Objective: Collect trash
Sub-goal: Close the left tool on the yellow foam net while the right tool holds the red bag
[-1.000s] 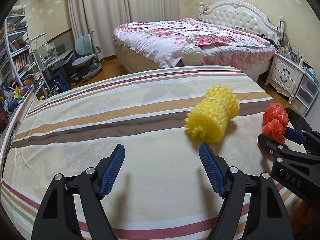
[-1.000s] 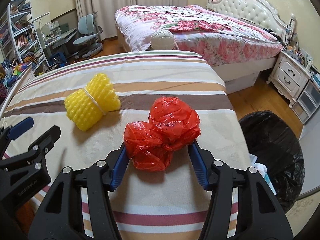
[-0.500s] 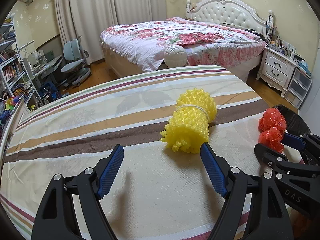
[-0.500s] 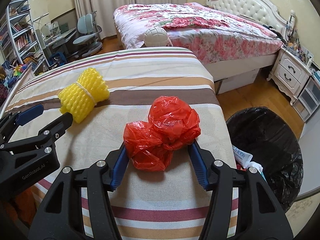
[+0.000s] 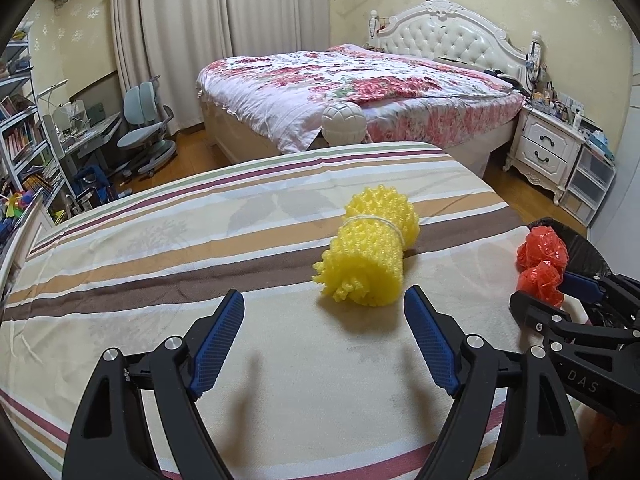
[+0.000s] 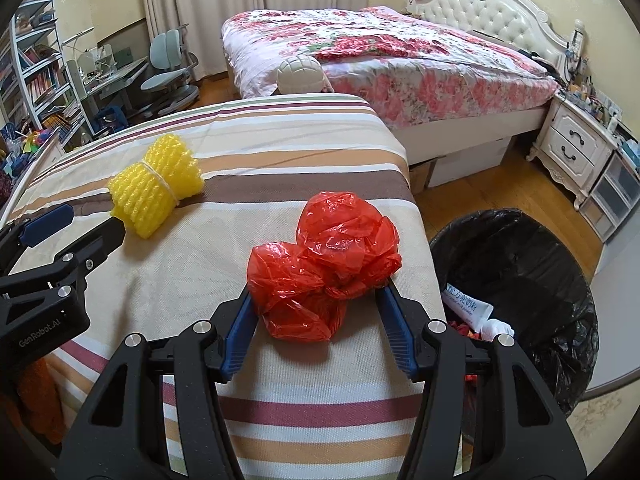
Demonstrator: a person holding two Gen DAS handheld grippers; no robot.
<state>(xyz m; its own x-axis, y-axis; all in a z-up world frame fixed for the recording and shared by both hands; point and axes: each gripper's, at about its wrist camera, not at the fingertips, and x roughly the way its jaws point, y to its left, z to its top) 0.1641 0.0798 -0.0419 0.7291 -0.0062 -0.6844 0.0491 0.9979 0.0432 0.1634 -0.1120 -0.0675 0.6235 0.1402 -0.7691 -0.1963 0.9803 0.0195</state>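
A yellow foam-net bundle point(image 5: 370, 254) tied with string lies on the striped tablecloth point(image 5: 160, 264). My left gripper point(image 5: 324, 336) is open and empty, just short of the bundle, which sits ahead and slightly right. My right gripper point(image 6: 316, 320) is shut on a crumpled red plastic bag point(image 6: 324, 264), held just above the cloth near the table's right edge. The red bag also shows in the left wrist view point(image 5: 540, 258), and the bundle shows in the right wrist view point(image 6: 156, 188). A black-lined trash bin point(image 6: 532, 280) stands on the floor right of the table.
The bin holds a white tube point(image 6: 476, 312) and other scraps. A floral bed point(image 5: 360, 92) stands behind the table, with a white ball-like object point(image 5: 344, 124) at the table's far edge. A nightstand point(image 5: 548, 152) is at right, a desk chair point(image 5: 144, 128) and shelves at left.
My left gripper has moved right and toward the yellow bundle, which now sits nearly between its fingers' line. My right gripper has carried the red bag rightward, closer to the bin.
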